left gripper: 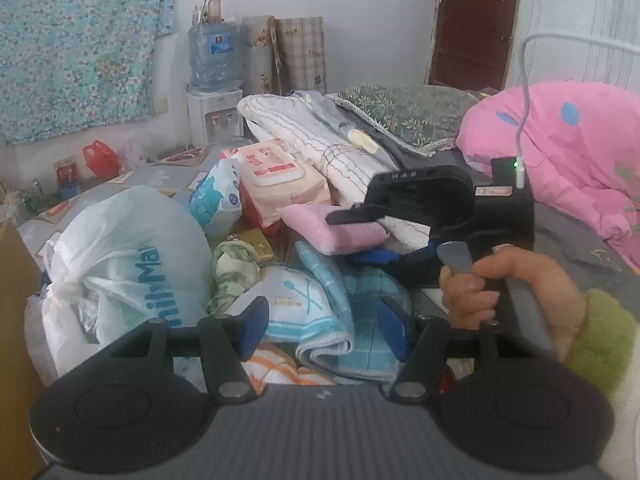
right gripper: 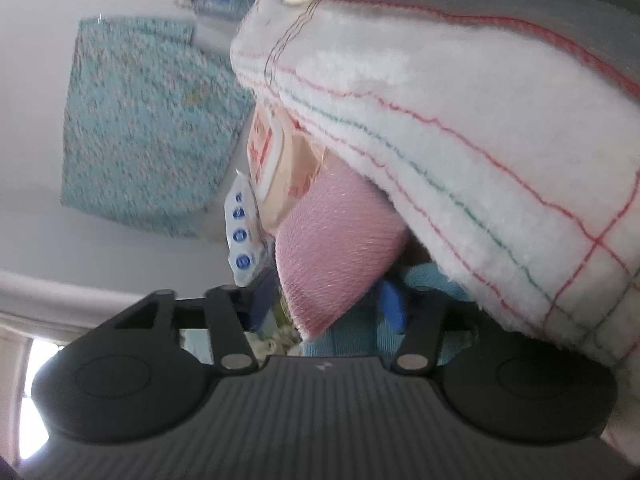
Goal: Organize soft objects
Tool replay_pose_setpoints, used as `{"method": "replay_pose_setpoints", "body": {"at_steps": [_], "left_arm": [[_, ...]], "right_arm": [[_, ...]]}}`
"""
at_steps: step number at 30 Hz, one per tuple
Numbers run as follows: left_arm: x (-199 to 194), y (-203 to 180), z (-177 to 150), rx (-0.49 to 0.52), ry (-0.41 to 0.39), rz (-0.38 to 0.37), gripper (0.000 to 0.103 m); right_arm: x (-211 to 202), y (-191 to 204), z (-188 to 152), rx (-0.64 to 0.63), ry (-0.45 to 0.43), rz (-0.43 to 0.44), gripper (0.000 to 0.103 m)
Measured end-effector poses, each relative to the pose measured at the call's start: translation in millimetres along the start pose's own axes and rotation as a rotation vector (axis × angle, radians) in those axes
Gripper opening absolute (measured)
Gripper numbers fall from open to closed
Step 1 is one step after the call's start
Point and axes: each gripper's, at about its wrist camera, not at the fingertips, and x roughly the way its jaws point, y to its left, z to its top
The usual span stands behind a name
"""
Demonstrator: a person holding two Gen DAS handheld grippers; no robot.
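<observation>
A folded pink towel (left gripper: 334, 229) lies on a pile of soft things, on top of blue checked towels (left gripper: 356, 312). My right gripper (left gripper: 370, 236) is turned on its side and its fingers stand on either side of the pink towel's near end. In the right wrist view the pink towel (right gripper: 336, 248) sits between the wide-apart blue pads (right gripper: 390, 300), and the right gripper (right gripper: 324, 304) is open. My left gripper (left gripper: 322, 326) is open and empty, hovering above a white and blue towel (left gripper: 294, 304).
A white striped blanket (left gripper: 316, 136) lies behind the pink towel, close above it in the right wrist view (right gripper: 460, 140). A pack of wet wipes (left gripper: 280, 182), a white plastic bag (left gripper: 128, 264), a pink quilt (left gripper: 568, 140) and a green patterned pillow (left gripper: 404, 112) surround the pile.
</observation>
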Motion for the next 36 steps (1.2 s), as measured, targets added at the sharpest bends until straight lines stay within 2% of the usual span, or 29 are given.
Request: {"method": "replay_pose_setpoints", "body": {"at_steps": [4, 12, 21, 24, 29, 33, 36], "left_arm": [[-11.6, 0.8, -3.2, -0.001, -0.020, -0.026, 0.061], [-36.0, -2.9, -16.3, 0.001, -0.027, -0.100, 0.064], [-50.9, -13.7, -57.6, 0.059, 0.061, -0.238, 0.068], [-47.5, -16.5, -71.3, 0.078, 0.093, -0.243, 0.068], [-39.0, -23.8, -86.0, 0.096, 0.128, -0.234, 0.068], [-29.5, -29.6, -89.8, 0.115, 0.134, -0.197, 0.067], [-20.0, -31.5, -88.6, 0.112, 0.143, -0.182, 0.066]], "right_arm": [[-3.4, -1.8, -8.4, 0.001, -0.039, 0.010, 0.032], [-55.1, 1.2, -25.5, -0.040, -0.072, 0.061, 0.031], [-144.1, -28.4, -94.5, -0.093, -0.028, 0.116, 0.030], [-156.9, -44.7, -122.3, -0.088, 0.005, 0.122, 0.030], [-153.7, -67.5, -153.4, -0.072, 0.066, 0.111, 0.030], [-152.3, -74.2, -158.2, -0.092, 0.076, 0.070, 0.032], [-157.4, -74.9, -157.4, -0.114, 0.085, 0.074, 0.032]]}}
